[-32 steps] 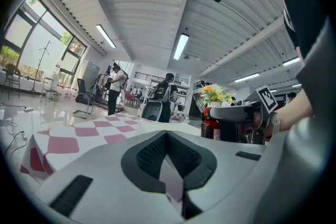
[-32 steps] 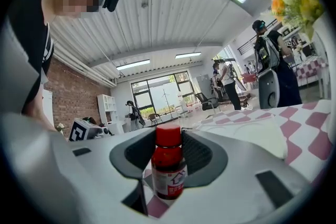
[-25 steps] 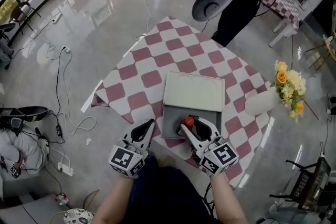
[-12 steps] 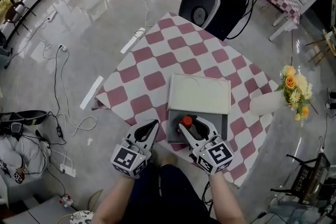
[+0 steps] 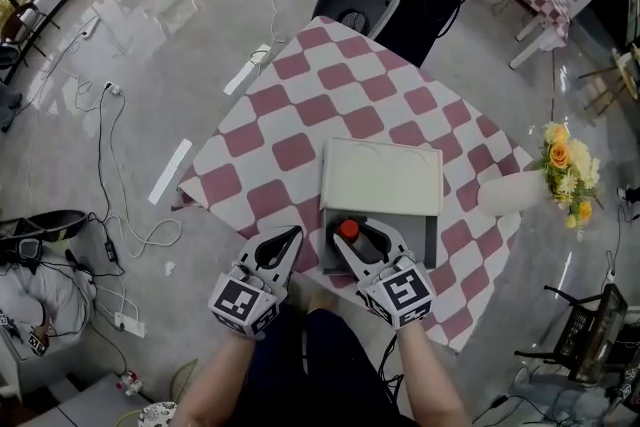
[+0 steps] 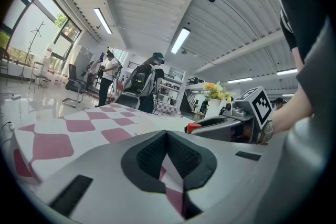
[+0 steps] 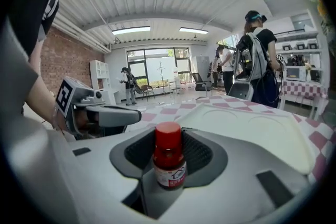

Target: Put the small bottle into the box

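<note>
the bottle (image 7: 169,157) has a red cap and a white label (image 7: 171,176). the label shows a small drawing like a house, and its writing is too small to read. each gripper has a cube with black and white squares, one on the right (image 5: 400,293) and one on the left (image 5: 243,303). there are no words on them. the right gripper (image 5: 360,237) squeezes the bottle between its two pads and holds it standing up. from the head view the bottle is over the near left corner of the open grey box (image 5: 431,241). i cannot tell if it touches the bottom, as the gripper hides that part of the box. the pale lid (image 5: 383,177) lies flat just behind the box, touching it. the left gripper (image 5: 292,237) is just left of the box, with its tips pressed together and nothing between them. only the red and white checked cloth (image 5: 300,115) shows through the gap lower down. yellow and orange flowers (image 5: 562,170) in a white vase (image 5: 505,195) stand at the right edge of the cloth, well apart from the box. a black chair (image 5: 355,0) sits past the far corner. cords (image 5: 110,145) lie on the shiny floor at the left. people with backpacks stand far back in the room.
</note>
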